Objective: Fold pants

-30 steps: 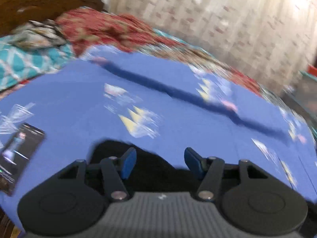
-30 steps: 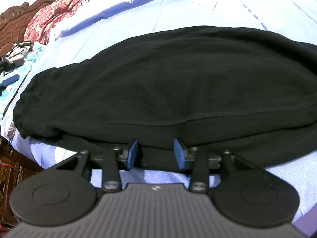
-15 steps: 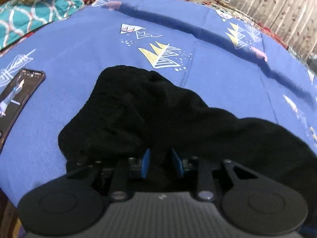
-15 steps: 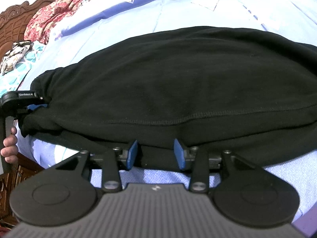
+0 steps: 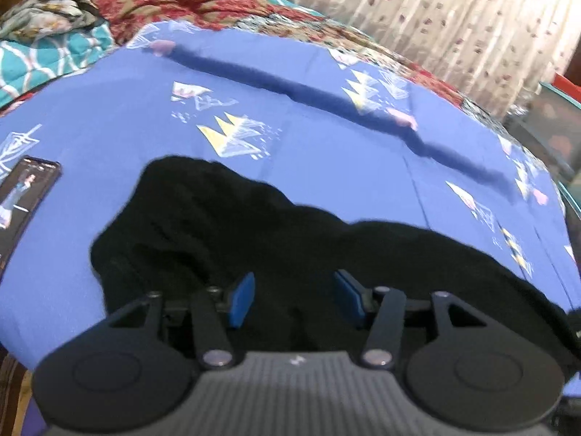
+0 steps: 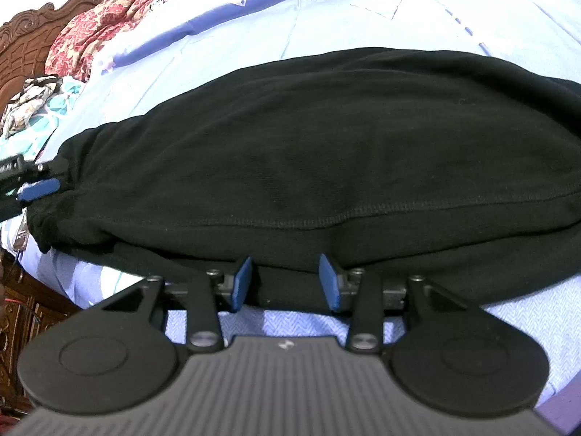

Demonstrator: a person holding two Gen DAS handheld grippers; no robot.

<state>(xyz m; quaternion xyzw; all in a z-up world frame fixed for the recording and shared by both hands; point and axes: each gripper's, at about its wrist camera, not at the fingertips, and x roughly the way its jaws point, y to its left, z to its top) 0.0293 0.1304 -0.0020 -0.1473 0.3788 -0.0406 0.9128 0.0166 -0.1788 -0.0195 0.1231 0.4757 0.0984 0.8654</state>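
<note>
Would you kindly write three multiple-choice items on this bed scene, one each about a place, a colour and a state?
1. Where does the phone lie?
A. On the blue sheet, left of the pants
B. On top of the pants
C. On the red blanket

2. What colour are the pants?
A. Grey
B. Black
C. Teal

3. How do the jaws of the left gripper stand?
A. Shut on the phone
B. Shut on a curtain
C. Open, over the pants fabric

Answers:
1 A: the left wrist view shows the phone flat on the sheet, apart from the pants.
2 B: both views show plain black fabric.
3 C: a wide gap separates the blue pads, with black cloth behind.
</note>
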